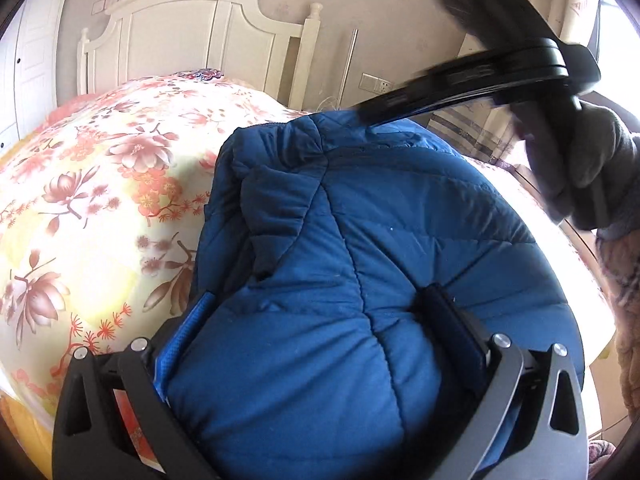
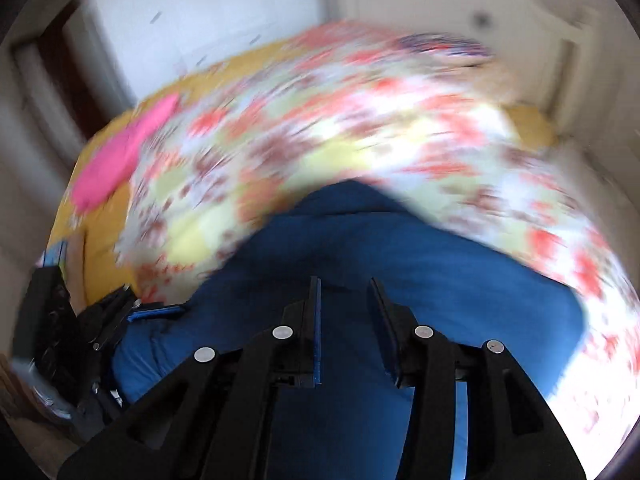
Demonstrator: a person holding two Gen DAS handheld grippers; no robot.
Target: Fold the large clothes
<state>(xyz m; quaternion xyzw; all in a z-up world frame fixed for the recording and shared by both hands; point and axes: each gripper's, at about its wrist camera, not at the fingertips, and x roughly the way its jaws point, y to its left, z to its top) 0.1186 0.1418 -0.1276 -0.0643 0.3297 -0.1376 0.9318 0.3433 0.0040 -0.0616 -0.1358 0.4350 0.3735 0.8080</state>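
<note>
Left wrist view: blue jacket (image 1: 340, 240) bulges between the left jaws.

I see the jacket (image 1: 360, 240) lying on the bed (image 1: 100, 200), a fold bunched between my left gripper (image 1: 320, 320) fingers; the headboard (image 1: 192, 36) stands behind; my right gripper (image 2: 344, 312) hangs above the jacket.

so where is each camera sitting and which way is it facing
Left wrist: on the left gripper, facing the white headboard; its fingers clamp the blue padded jacket; the right gripper shows blurred.
Right wrist: on the open right gripper, above the jacket, facing the floral bedspread; heavily blurred.
Shared: jacket, bedspread.
</note>
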